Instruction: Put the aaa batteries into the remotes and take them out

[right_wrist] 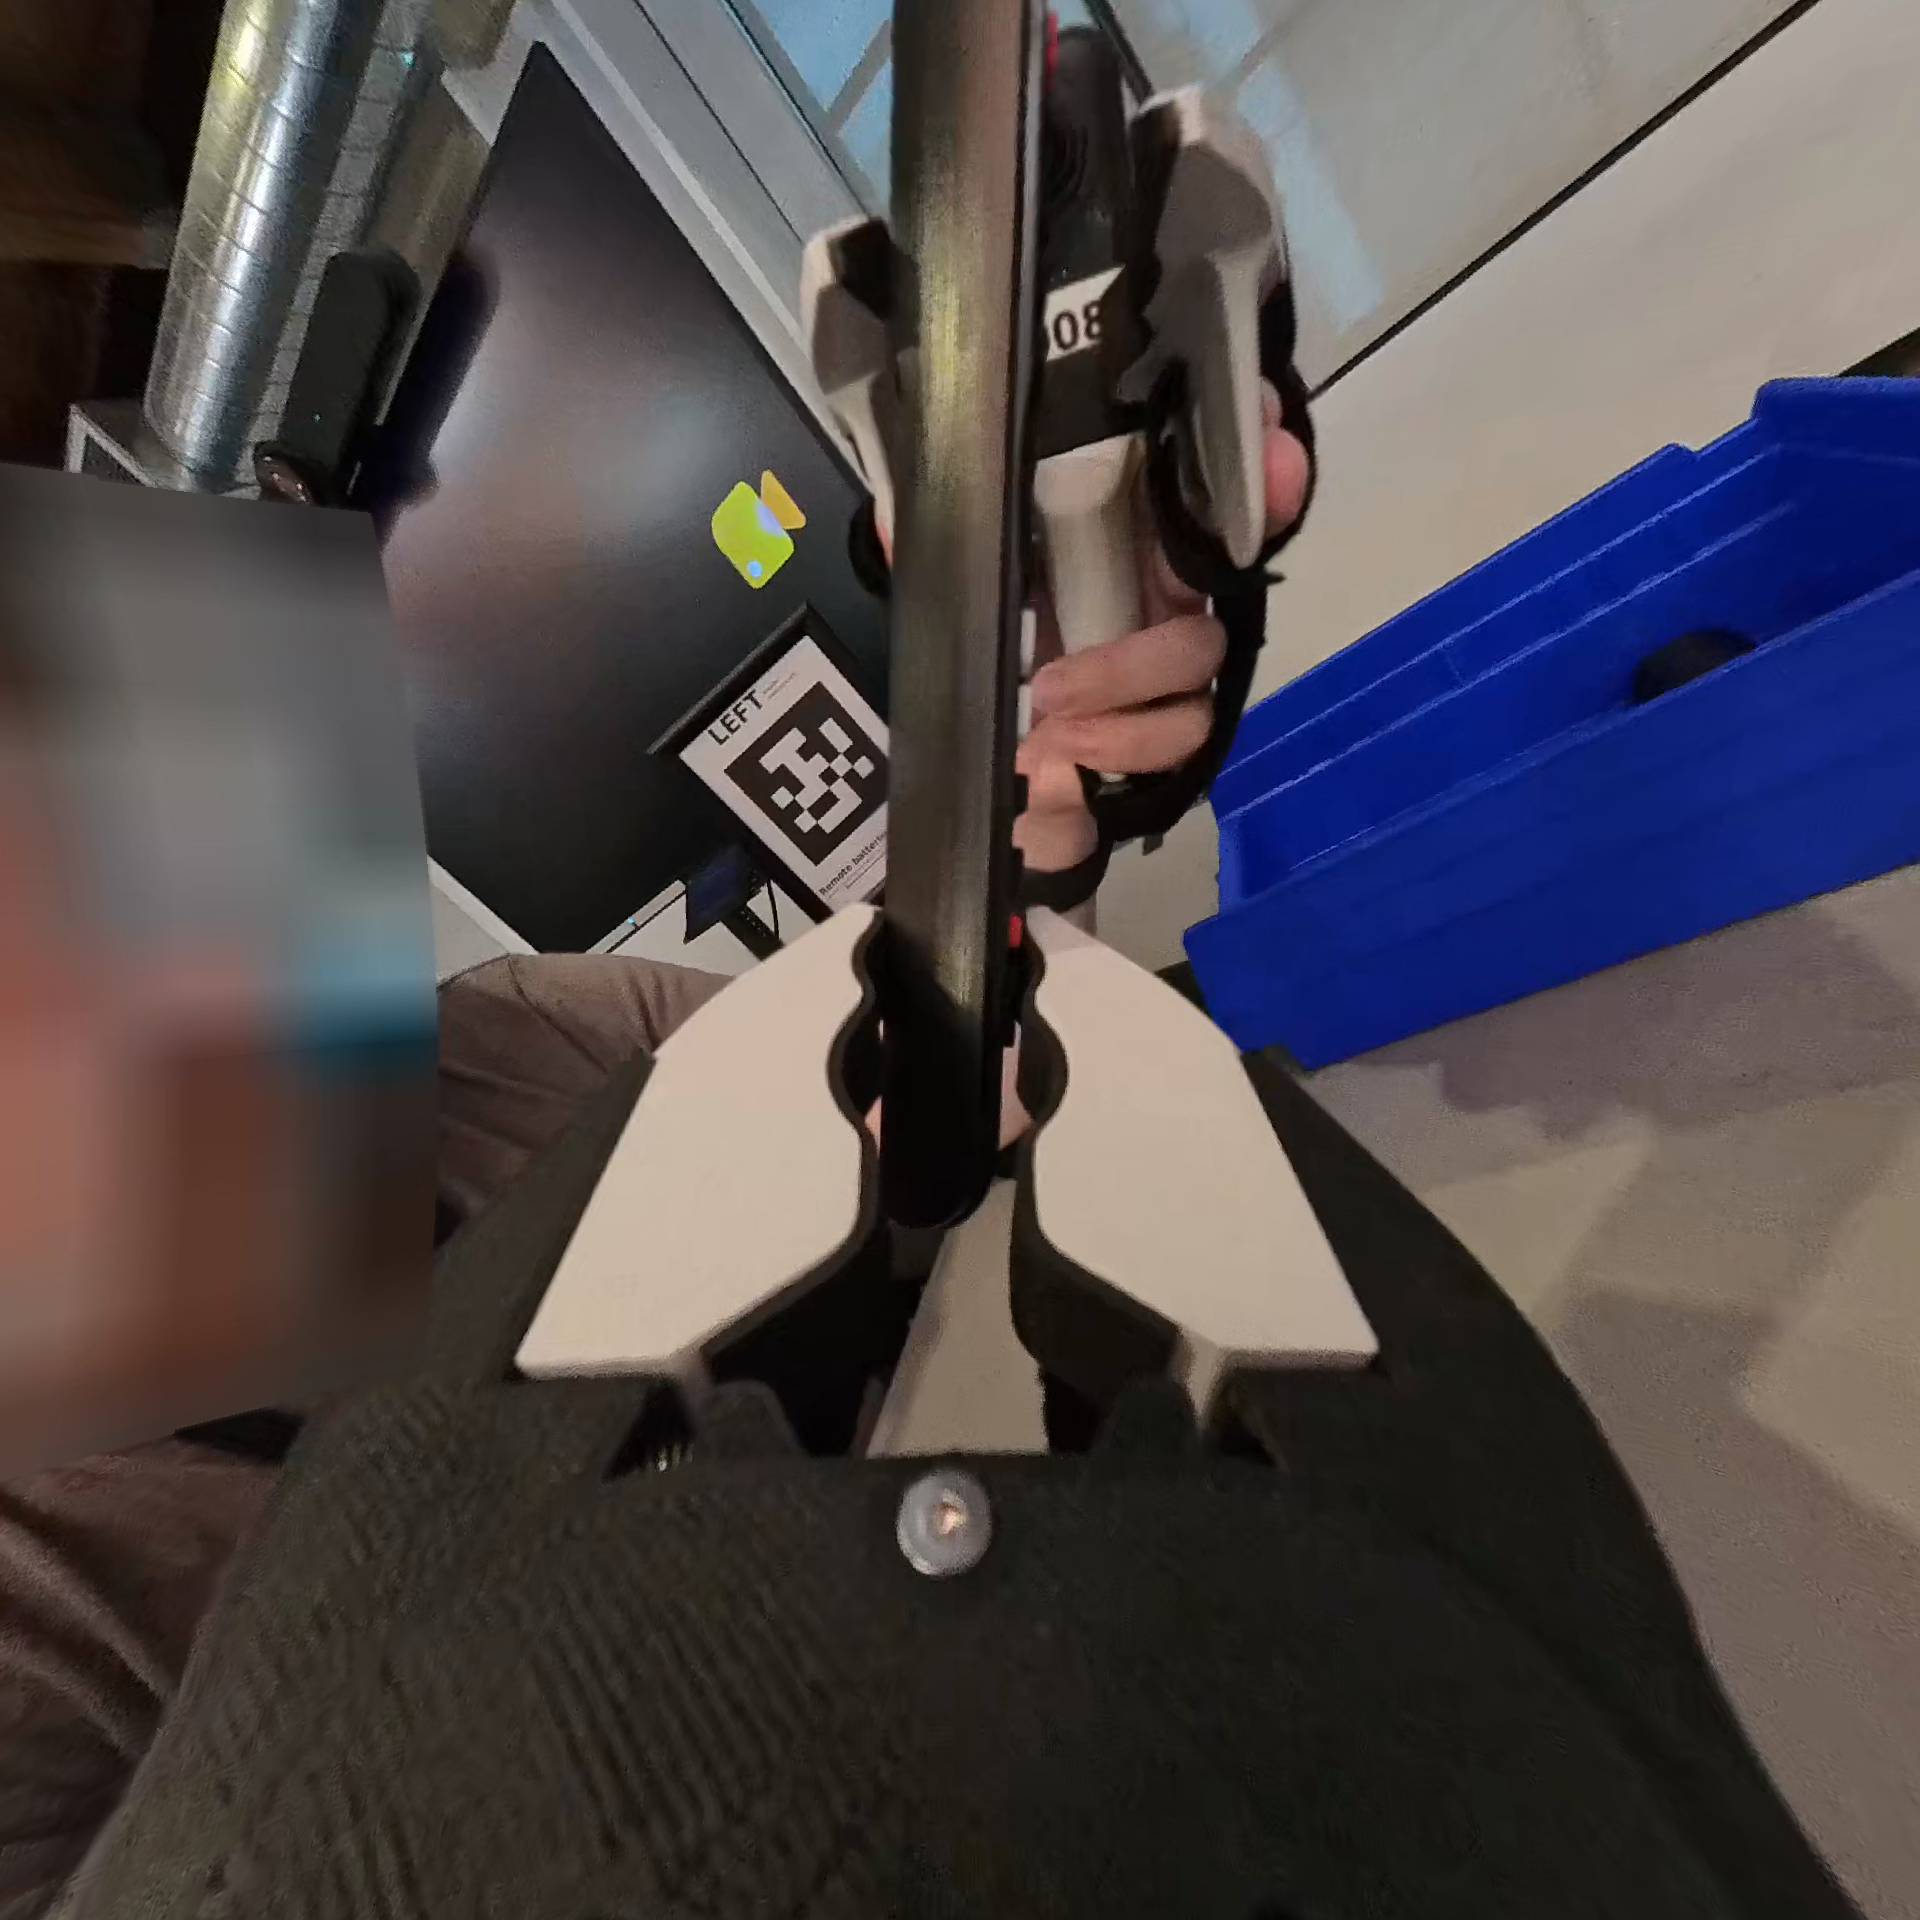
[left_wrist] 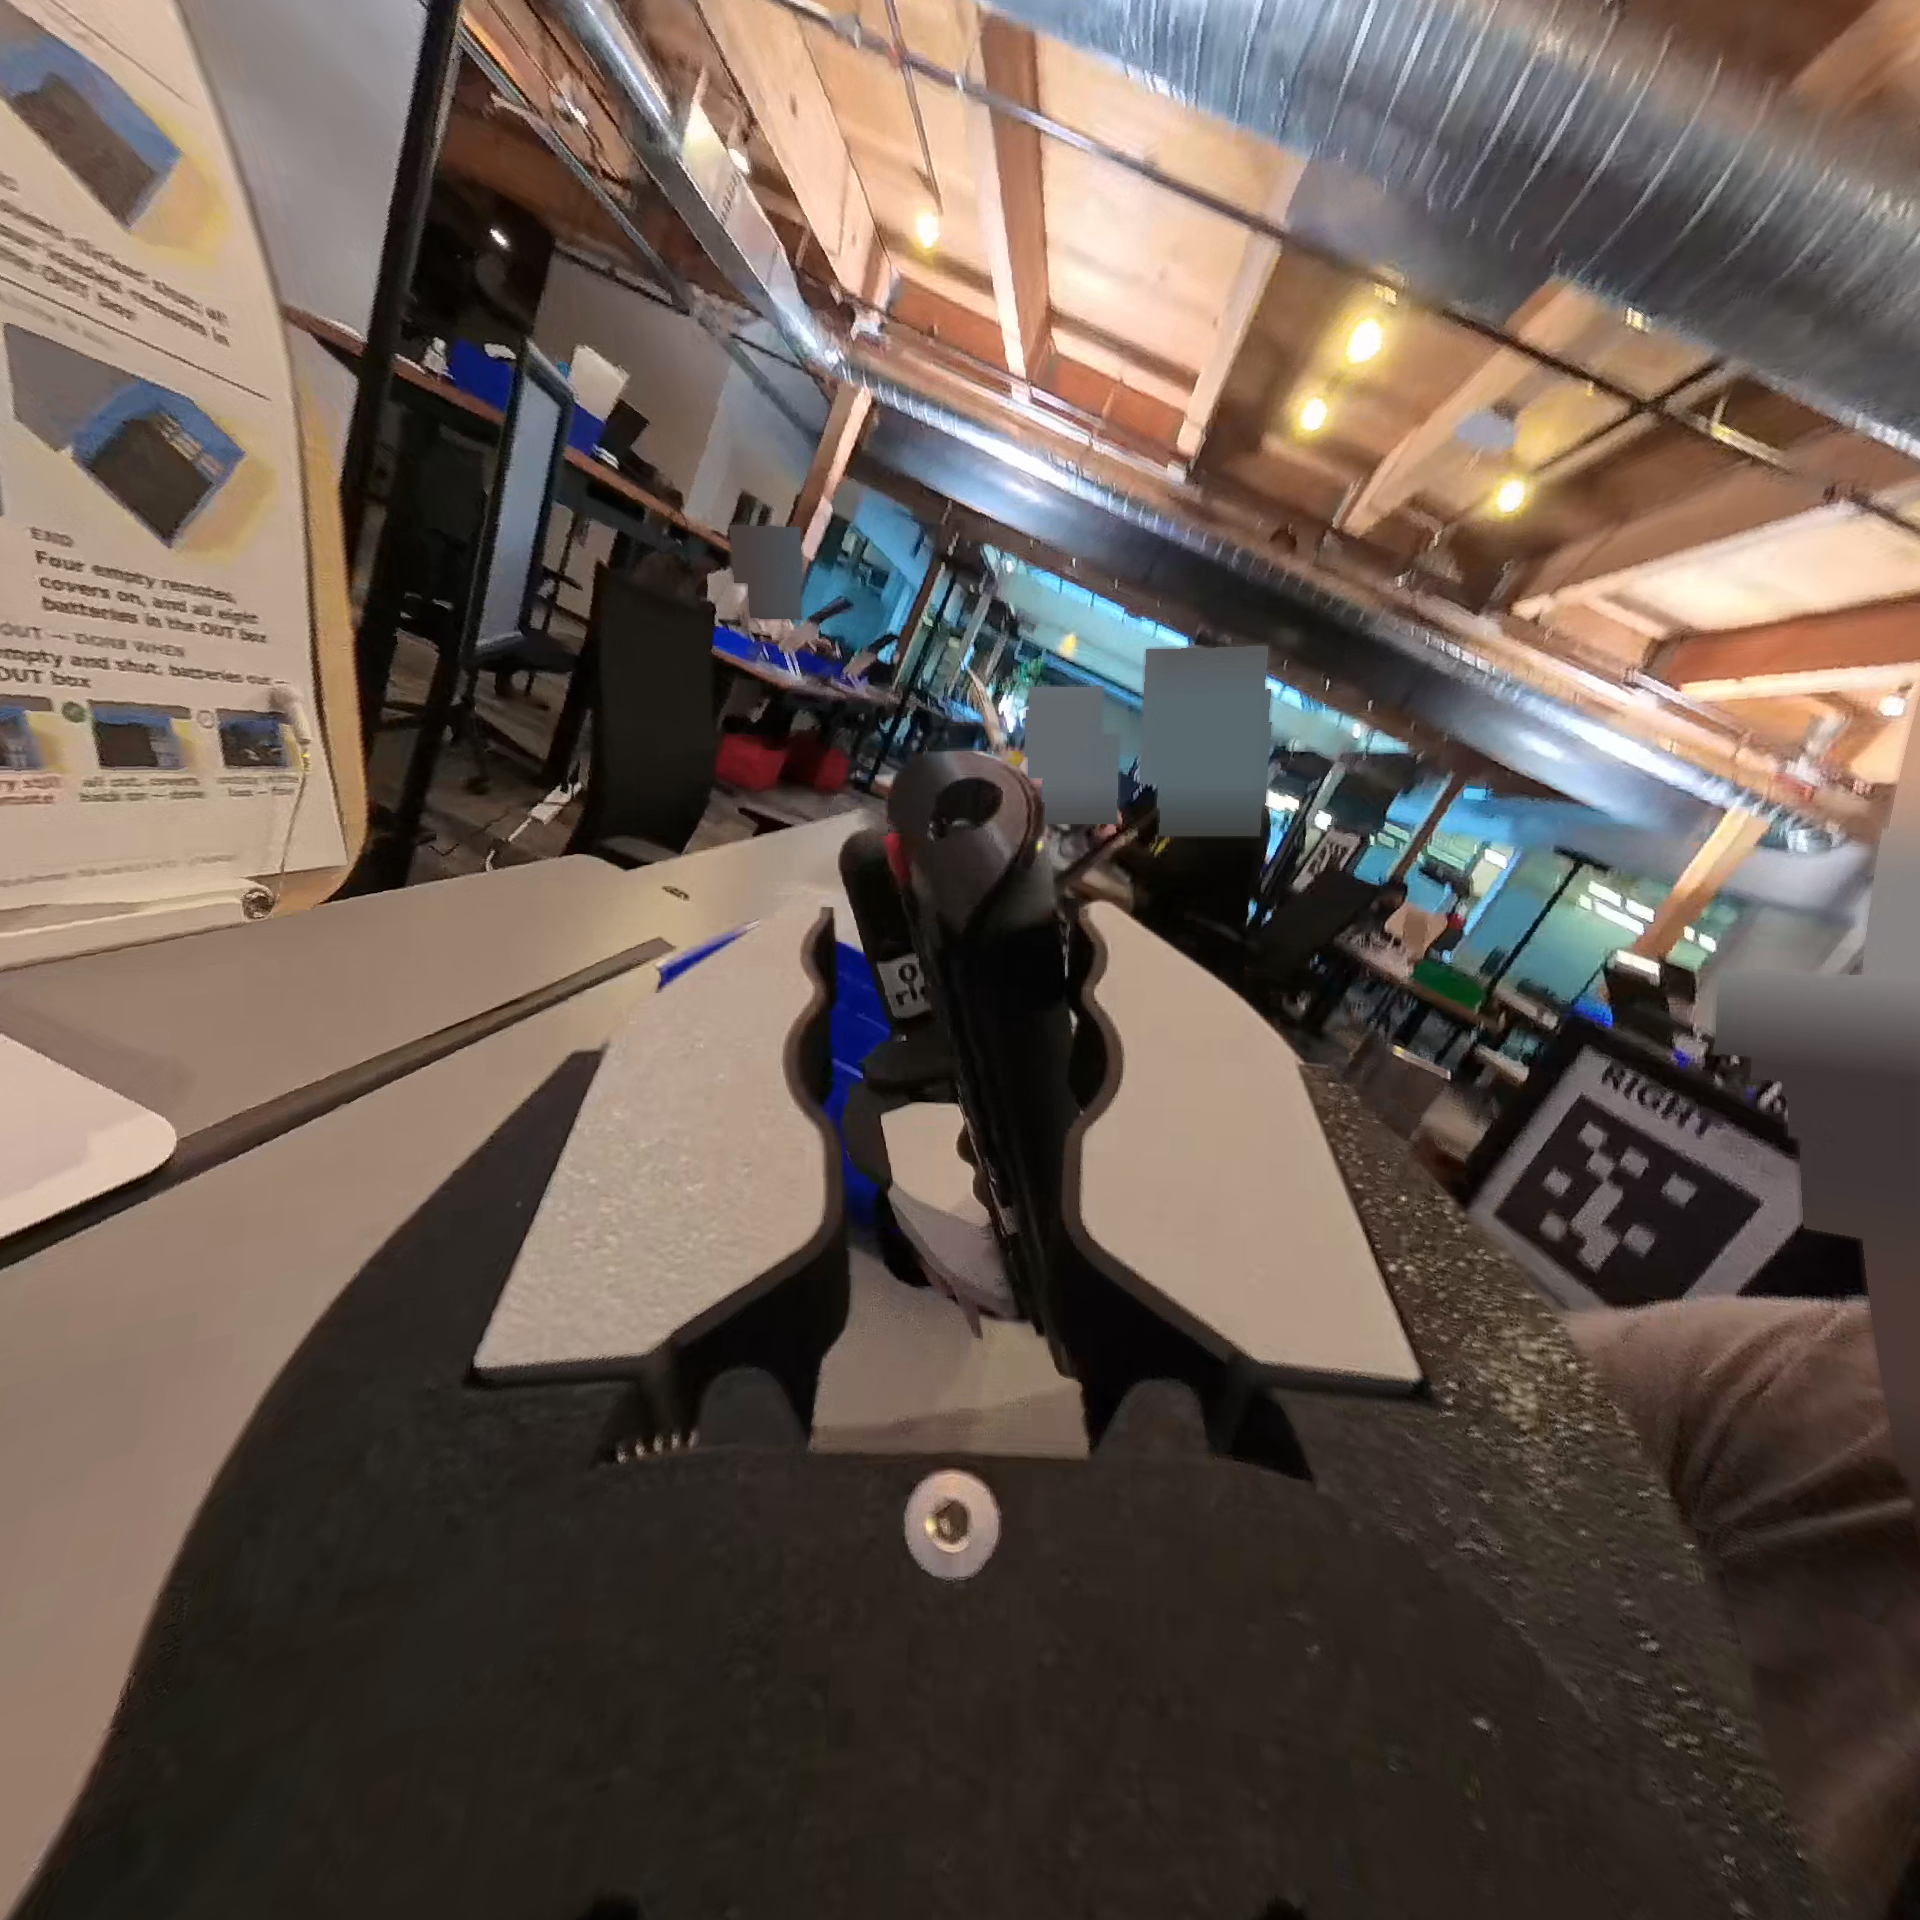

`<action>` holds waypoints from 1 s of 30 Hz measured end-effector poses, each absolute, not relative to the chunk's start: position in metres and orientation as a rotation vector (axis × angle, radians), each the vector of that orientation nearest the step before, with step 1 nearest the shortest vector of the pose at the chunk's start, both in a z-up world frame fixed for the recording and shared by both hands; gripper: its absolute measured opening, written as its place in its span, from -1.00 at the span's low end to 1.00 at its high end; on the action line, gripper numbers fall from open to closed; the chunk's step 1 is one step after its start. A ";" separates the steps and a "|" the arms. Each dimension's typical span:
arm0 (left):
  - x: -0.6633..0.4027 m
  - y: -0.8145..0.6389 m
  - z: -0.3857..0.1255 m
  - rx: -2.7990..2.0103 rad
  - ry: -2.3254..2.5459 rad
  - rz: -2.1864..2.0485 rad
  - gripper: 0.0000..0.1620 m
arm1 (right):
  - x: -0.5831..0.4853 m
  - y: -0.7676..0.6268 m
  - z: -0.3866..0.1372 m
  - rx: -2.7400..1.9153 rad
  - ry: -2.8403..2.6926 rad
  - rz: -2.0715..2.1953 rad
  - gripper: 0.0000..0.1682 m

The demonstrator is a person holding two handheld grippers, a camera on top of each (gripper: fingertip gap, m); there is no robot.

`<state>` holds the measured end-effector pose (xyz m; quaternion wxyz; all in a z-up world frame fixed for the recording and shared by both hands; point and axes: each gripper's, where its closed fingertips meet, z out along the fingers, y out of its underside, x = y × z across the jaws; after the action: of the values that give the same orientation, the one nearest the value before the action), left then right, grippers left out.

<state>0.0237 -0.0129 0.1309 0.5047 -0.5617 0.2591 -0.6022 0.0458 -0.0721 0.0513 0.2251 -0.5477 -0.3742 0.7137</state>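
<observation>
One long black remote [left_wrist: 1013,1039] is held edge-on between both grippers, above the grey table [left_wrist: 312,1049]. My left gripper [left_wrist: 956,935] is shut on the remote. In the right wrist view my right gripper [right_wrist: 956,935] is shut on the near end of the same remote [right_wrist: 951,520]. Farther along it, the left gripper [right_wrist: 1029,291] clamps the remote's other part, with a hand [right_wrist: 1122,696] on its handle. The right gripper's marker tag [left_wrist: 1631,1195] shows at the right of the left wrist view. No batteries are visible.
A blue bin [right_wrist: 1558,790] stands on the table to the right of the remote, and shows behind the left fingers [left_wrist: 854,1039]. An instruction sheet [left_wrist: 135,468] stands at the table's left. A dark monitor [right_wrist: 582,468] is behind.
</observation>
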 end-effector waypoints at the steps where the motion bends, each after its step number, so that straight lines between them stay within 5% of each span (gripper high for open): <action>1: 0.024 -0.017 0.130 -1.361 0.665 -1.449 -0.56 | 0.046 -0.071 0.049 -1.518 -1.051 1.941 -0.73; 9: 0.027 -0.024 0.117 -1.422 0.814 -1.402 -0.68 | 0.060 -0.068 0.038 -1.645 -1.144 1.744 -0.73; 20: 0.040 -0.048 0.089 -1.405 1.156 -1.227 -0.36 | 0.079 -0.069 0.051 -1.598 -1.124 1.830 -0.73; 30: 0.034 -0.041 0.110 -1.151 1.129 -0.933 -0.48 | 0.098 -0.066 0.073 -1.514 -1.053 1.880 -0.73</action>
<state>0.0341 -0.0406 0.1105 0.5968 -0.4957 0.4863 -0.4021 0.0979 -0.0664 0.0728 0.2511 -0.5565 -0.3871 0.6910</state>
